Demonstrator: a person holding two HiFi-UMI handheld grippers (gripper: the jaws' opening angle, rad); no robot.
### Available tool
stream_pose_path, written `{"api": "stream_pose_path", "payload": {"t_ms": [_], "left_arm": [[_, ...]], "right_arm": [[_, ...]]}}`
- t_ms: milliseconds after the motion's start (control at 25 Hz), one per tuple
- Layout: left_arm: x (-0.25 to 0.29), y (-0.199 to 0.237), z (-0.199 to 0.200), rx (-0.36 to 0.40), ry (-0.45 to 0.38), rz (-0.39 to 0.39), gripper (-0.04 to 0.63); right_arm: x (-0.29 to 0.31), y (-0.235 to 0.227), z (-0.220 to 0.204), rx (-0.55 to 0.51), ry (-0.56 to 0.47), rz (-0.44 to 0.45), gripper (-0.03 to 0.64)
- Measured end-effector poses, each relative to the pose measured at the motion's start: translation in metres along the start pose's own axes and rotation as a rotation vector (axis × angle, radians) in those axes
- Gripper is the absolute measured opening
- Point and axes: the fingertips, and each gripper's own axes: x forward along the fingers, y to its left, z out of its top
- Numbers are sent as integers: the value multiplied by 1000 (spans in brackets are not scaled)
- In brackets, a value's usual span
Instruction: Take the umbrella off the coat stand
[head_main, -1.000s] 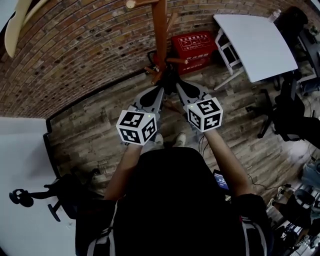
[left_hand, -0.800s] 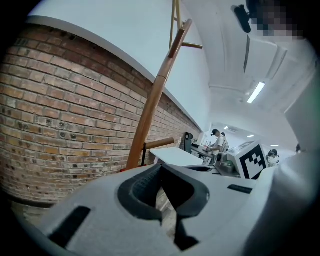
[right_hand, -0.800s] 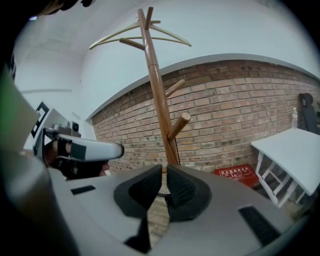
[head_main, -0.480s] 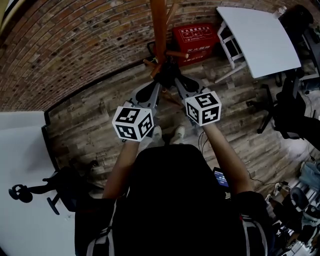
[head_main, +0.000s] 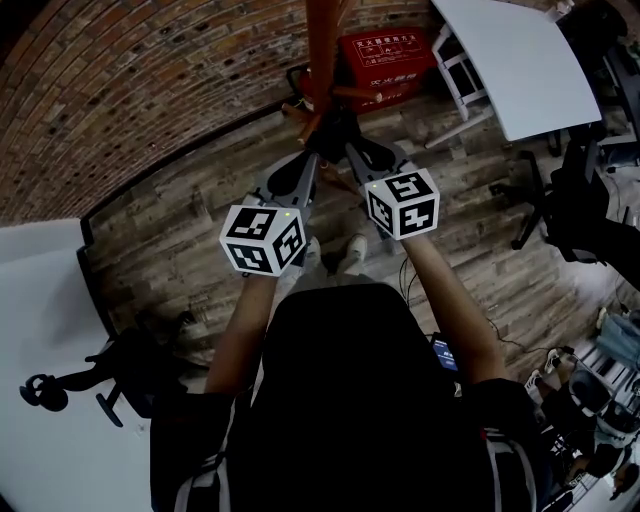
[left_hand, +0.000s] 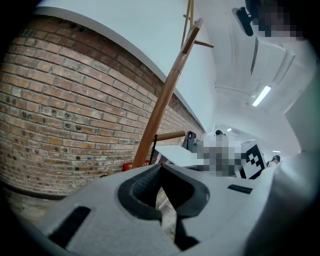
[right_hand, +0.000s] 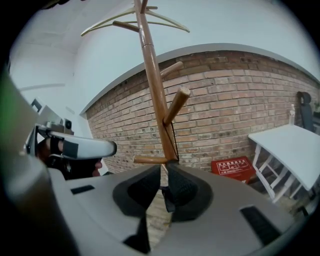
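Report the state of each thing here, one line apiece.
Coat stand: upright.
Umbrella: dark bundle at the stand's lower pegs.
Left gripper: fingers together, nothing seen between them.
Right gripper: fingers shut on a dark piece, likely the umbrella.
White table: standing.

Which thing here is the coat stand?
Start at the brick wall. Before it, left of the red box and the white table, stands the coat stand. It alone is a tall wooden pole with pegs slanting upward.
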Motion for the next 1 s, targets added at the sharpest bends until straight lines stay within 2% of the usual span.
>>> {"api": "stream_pose_path", "payload": {"t_ms": [320,480,1000], "left_arm": [[-1,10,-4,-21,9,0,18],[0,12,-9,-30,16,-4,18],[3,16,-16,-43,33,-24,18]], "right_arm": [[13,-1,-3,16,19,-23,35],[19,-1,-8,33,37,-20,85],[40,-5,-23,34,83,-85,147]]}}
